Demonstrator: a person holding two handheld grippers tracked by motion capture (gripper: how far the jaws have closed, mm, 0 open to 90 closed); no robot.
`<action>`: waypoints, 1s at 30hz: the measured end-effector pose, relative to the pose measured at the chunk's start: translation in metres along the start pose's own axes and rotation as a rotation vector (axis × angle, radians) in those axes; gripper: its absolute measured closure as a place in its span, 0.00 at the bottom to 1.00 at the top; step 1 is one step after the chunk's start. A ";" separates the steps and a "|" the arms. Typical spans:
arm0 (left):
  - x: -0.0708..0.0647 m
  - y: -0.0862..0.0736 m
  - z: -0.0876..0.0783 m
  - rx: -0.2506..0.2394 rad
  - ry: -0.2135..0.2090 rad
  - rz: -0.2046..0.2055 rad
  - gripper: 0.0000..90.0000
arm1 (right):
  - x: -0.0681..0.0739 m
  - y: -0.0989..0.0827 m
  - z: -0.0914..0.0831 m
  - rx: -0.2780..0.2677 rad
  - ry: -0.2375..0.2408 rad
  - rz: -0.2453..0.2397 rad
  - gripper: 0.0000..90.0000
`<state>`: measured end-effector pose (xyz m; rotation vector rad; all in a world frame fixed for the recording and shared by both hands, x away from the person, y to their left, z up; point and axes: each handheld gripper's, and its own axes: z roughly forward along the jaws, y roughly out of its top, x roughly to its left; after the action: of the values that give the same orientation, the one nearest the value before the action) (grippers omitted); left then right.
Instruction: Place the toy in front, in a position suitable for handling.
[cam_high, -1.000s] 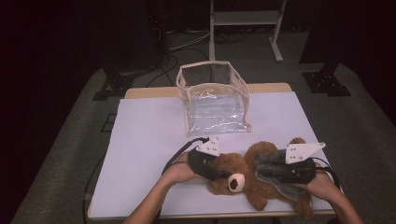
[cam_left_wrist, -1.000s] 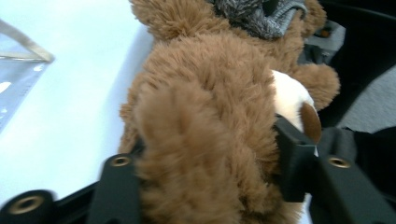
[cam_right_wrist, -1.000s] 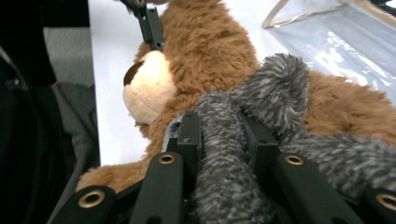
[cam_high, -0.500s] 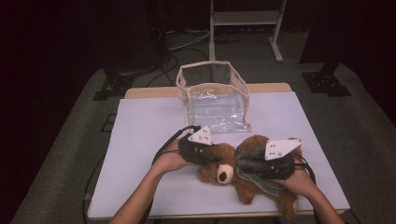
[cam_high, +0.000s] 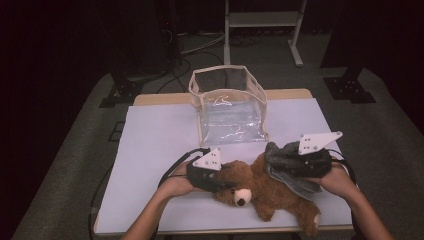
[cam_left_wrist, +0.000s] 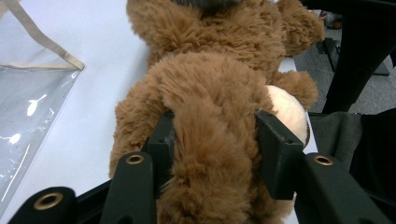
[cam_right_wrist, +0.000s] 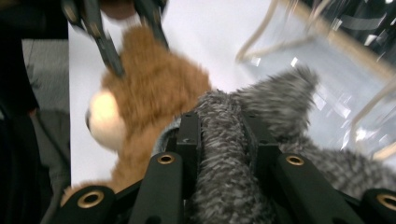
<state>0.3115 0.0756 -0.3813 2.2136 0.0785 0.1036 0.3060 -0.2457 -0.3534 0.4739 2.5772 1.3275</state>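
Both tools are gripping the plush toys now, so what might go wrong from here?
The left tool pinches only fur on the brown teddy bear, so it may slip free. The right tool clamps the grey plush lying against the bear; lifting may drag both. The clear bag looks light and could tip.

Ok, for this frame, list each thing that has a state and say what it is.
Left tool: shut on the brown teddy bear.
Right tool: shut on the grey plush.
Brown teddy bear: lying on the table, gripped at the head.
Grey plush: draped over the bear, gripped.
Clear bag: upright, top open.
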 end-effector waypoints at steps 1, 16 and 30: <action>0.000 0.000 0.000 0.001 -0.001 -0.001 0.59 | 0.001 -0.006 0.005 0.000 0.017 0.011 0.79; 0.008 0.007 0.004 0.021 -0.024 -0.044 0.47 | 0.008 -0.023 0.005 -0.041 0.054 0.045 0.80; -0.001 0.007 0.002 0.027 -0.025 0.000 0.48 | -0.001 -0.013 -0.006 -0.001 0.056 0.024 0.80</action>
<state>0.3114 0.0696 -0.3774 2.2417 0.0666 0.0753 0.3023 -0.2572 -0.3602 0.4752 2.6233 1.3686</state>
